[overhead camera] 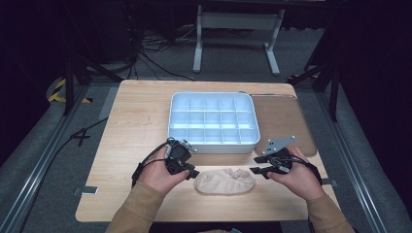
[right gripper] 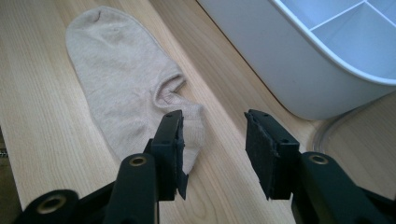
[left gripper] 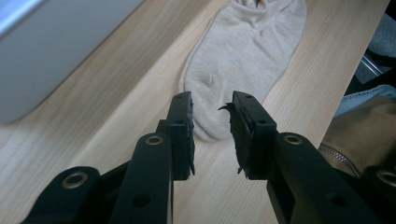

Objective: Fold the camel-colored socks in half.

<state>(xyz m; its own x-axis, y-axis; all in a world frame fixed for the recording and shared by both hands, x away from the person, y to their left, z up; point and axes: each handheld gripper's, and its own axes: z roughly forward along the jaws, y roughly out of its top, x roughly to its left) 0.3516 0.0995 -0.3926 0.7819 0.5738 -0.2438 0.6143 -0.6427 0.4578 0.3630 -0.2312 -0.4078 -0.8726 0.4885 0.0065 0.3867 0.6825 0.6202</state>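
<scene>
While I've got both grippers parked at the two ends of the sock (overhead camera: 224, 180), which lies flat low in the middle of the high view, just below the tray (overhead camera: 214, 141), here's what worries me; the left gripper (left gripper: 212, 114) has its jaws spread with the toe end sitting between them, pads not pressing yet, so if I close too high I just pinch air, or only catch the top layer and the sock peels open; the right gripper (right gripper: 215, 140) is also spread, one jaw over the cuff end and the other over bare table (overhead camera: 121, 145), so closing from there could shove the fabric sideways and bunch it instead of grabbing it; lift one side early and it'll drag against the tray wall.

Count: one sock; one tray with lots of compartments; two grippers; one brown mat (overhead camera: 284, 121) at right.
</scene>
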